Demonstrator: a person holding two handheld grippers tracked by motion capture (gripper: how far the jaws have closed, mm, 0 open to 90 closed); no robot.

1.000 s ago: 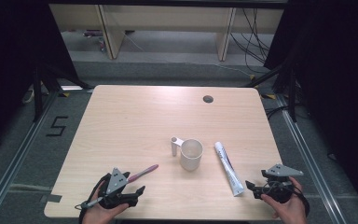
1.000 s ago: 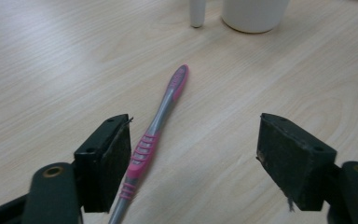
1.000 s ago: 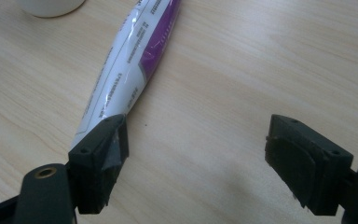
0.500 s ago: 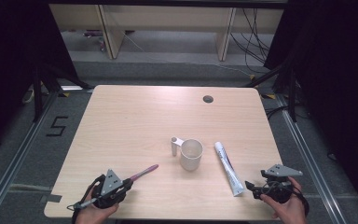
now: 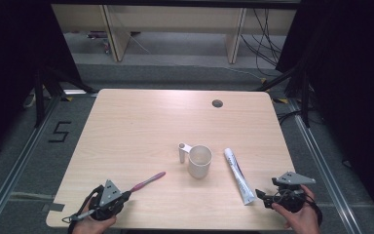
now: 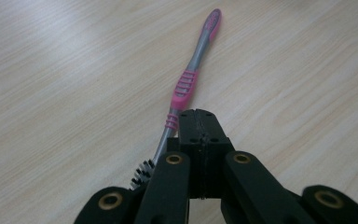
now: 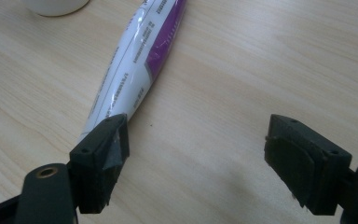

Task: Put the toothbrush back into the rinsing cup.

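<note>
At the surface's near edge, the left claw (image 6: 196, 140) has just pressed together beside the pink toothbrush (image 6: 192, 79), gripping nothing, while the right claw (image 7: 196, 163) stands spread by the toothpaste tube (image 7: 135, 60).

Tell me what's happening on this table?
A person holds a gripper in each hand. The left gripper has just been closing; its jaws now meet, and the pink toothbrush lies alongside them, not visibly between. The right gripper is open at the tail end of the toothpaste tube, one jaw against it. A white mug stands between, untouched.
</note>
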